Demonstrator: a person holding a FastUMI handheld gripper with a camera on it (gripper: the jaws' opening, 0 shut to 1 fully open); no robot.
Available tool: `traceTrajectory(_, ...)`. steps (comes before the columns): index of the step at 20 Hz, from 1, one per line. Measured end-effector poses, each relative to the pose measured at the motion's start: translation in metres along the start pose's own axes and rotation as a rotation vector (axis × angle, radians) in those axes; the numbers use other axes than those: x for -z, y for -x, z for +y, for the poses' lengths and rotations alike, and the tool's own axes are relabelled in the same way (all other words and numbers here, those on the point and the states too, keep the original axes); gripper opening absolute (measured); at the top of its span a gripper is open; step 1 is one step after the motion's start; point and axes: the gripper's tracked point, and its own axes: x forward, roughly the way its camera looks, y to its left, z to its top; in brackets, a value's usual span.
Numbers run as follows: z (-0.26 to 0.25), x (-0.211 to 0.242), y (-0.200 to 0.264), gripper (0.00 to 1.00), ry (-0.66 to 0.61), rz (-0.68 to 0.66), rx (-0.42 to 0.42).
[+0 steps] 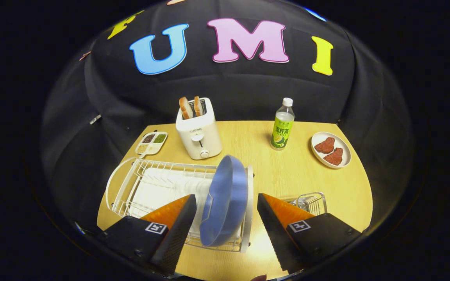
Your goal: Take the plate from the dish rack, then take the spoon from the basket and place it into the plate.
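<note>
The jaws of the gripper [225,222] stand wide apart, holding nothing. Between them, touching neither, the blue plate [225,203] stands on edge at the near right end of the white dish rack [131,187]. It looks rigid, smooth and light, probably plastic; the glossy surface may slip. Best hold, in my judgement: across the upper rim, one pad on each face. The wire basket [311,201] sits just right of the rack on the counter [287,171]; its spoon cannot be made out.
</note>
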Motion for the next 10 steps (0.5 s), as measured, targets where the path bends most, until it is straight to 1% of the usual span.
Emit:
traceTrajectory(2,0.002,0.008,-0.017,0.96,-0.008,0.033,0.018)
traceTrajectory(4,0.006,0.018,-0.032,0.87,-0.020,0.072,0.031)
traceTrajectory(5,0.006,0.022,-0.039,0.78,-0.016,0.090,0.042)
traceTrajectory(7,0.002,0.030,-0.050,0.68,-0.008,0.124,0.073)
traceTrajectory(10,-0.005,0.035,-0.058,0.44,-0.023,0.165,0.127)
